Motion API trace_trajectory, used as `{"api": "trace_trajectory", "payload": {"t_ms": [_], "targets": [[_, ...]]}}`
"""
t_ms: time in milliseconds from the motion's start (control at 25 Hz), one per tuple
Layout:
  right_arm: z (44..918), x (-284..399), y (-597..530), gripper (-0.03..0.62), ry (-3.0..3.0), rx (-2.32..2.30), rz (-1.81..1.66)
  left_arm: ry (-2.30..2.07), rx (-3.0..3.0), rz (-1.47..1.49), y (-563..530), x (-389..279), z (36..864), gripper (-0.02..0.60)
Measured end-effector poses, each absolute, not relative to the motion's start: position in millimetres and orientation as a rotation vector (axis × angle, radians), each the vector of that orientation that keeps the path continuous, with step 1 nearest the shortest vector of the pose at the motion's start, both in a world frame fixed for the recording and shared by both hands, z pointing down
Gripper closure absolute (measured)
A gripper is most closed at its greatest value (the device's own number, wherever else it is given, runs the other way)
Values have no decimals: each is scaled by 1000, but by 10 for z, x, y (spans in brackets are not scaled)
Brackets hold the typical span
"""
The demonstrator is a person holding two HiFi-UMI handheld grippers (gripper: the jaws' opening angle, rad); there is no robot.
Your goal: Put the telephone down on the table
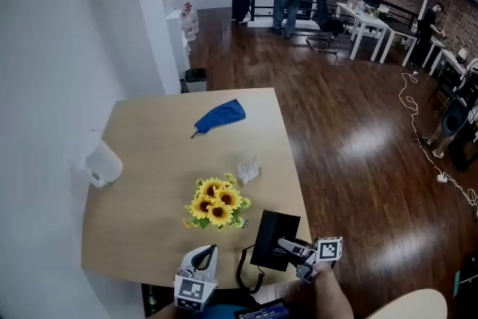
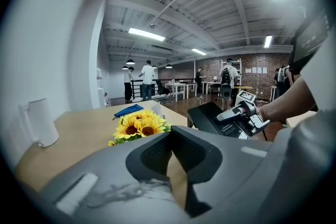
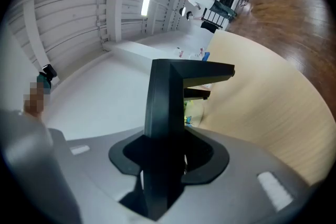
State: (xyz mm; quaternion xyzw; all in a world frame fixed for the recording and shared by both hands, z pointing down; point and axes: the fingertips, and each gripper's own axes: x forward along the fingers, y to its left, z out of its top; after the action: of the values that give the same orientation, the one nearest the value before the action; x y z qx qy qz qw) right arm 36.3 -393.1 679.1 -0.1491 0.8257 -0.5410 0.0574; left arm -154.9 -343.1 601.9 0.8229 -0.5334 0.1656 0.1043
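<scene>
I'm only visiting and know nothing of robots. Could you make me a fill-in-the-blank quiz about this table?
The right gripper is clamped on a ____ telephone. The sunflowers have ____ petals. In the head view, the white jug stands near the ____ edge of the table. Missing words: black; yellow; left.

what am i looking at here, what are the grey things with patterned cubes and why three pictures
No robot: a person holds a grey two-jaw gripper in each hand. The head view comes from a camera on the person's head, looking down; the gripper views come from cameras riding on each gripper. The cubes belong to the grippers. On the light wooden table stand a bunch of yellow sunflowers, a white plastic jug and a blue cloth-like bundle. The right gripper clamps a flat black telephone by the table's near edge. The left gripper holds nothing, jaws together.
</scene>
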Motion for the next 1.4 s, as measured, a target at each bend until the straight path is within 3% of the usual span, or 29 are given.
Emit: {"api": "trace_trajectory", "payload": {"t_ms": [560, 680, 840, 1040, 1160, 1400], "targets": [[7497, 204, -4263, 444, 2447, -506, -1912, -1503, 2406, 564, -3610, -1563, 6130, 566], [7431, 121, -4347, 444, 2524, -402, -1764, -1488, 2411, 571, -3626, -1577, 6159, 566], [7596, 199, -4290, 444, 2417, -505, -1920, -1487, 2406, 573, -3626, -1620, 6160, 566], [7580, 173, -4390, 444, 2531, -459, -1787, -1475, 2405, 559, -3632, -1629, 6188, 566], [7734, 272, -4326, 421, 2393, -643, -1979, -1471, 2407, 545, -3632, -1623, 6182, 566], [7807, 275, -4446, 350, 2451, -719, -1966, -1472, 2394, 518, -3648, -1618, 6167, 567]]}}
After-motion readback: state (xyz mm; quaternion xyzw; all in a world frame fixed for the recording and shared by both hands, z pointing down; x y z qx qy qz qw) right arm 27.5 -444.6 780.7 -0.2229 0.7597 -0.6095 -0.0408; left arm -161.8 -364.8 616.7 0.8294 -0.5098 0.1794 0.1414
